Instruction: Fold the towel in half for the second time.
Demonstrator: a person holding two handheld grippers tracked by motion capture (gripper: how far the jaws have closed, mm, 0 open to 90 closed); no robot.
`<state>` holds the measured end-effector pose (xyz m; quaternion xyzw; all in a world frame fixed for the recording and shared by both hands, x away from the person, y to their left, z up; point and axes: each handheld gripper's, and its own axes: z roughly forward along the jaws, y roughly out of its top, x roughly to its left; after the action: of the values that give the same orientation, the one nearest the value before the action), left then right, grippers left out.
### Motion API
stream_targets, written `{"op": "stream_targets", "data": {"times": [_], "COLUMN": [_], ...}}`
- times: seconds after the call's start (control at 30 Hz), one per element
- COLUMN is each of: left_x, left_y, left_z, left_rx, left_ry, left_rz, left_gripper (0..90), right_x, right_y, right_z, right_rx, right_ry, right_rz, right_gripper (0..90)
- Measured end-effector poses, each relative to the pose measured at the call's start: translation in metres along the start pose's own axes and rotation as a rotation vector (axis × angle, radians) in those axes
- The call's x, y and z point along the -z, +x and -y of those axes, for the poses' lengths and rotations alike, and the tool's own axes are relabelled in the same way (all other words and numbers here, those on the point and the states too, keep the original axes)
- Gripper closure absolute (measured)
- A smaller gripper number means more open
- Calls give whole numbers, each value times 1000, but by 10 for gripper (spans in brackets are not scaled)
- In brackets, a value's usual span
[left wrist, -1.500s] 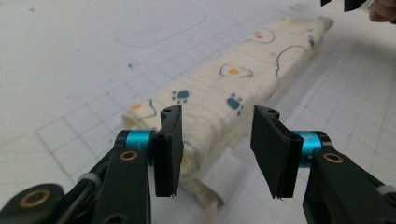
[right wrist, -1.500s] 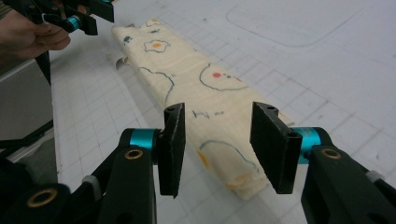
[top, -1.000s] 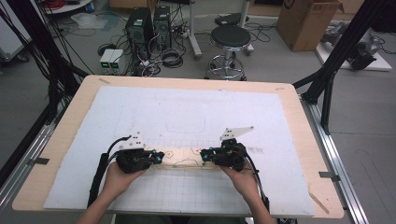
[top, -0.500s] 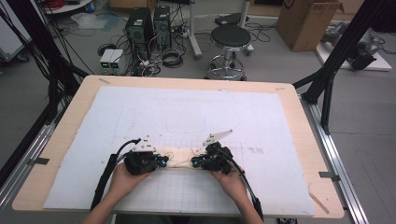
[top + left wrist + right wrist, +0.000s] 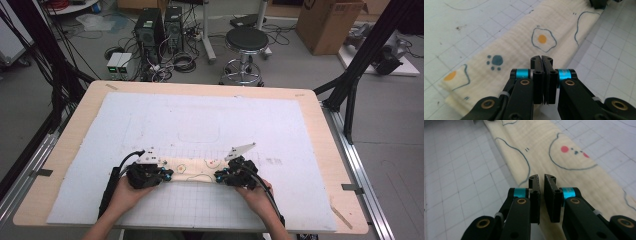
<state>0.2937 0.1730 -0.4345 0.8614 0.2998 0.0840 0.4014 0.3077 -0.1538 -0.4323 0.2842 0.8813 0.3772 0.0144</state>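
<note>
The cloth (image 5: 519,47) is cream, printed with blue-outlined fried eggs with orange yolks and a dark blue paw at mid-left of the left gripper view; in the right gripper view it bears a blue-outlined bear face with red cheeks at the upper right. Both the left claw (image 5: 541,60) and the right claw (image 5: 541,178) are black with bright blue bands and brass-coloured rivets. The mat (image 5: 280,125) is white with a thin grey grid, and the desk (image 5: 75,130) shows a pale wood border at the frame's left.
</note>
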Motion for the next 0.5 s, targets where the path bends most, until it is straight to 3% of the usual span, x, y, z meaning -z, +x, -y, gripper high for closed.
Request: {"op": "stream_targets", "data": {"times": [0.5], "left_x": [22], "left_y": [20], "left_z": [20], "left_rx": [60], "left_ry": [-25], "left_rz": [-21], "left_gripper": [872], "right_x": [33], "right_y": [-23], "right_z": [29], "right_rx": [-42], "right_ry": [-33], "right_rz": [49], "right_gripper": [810]}}
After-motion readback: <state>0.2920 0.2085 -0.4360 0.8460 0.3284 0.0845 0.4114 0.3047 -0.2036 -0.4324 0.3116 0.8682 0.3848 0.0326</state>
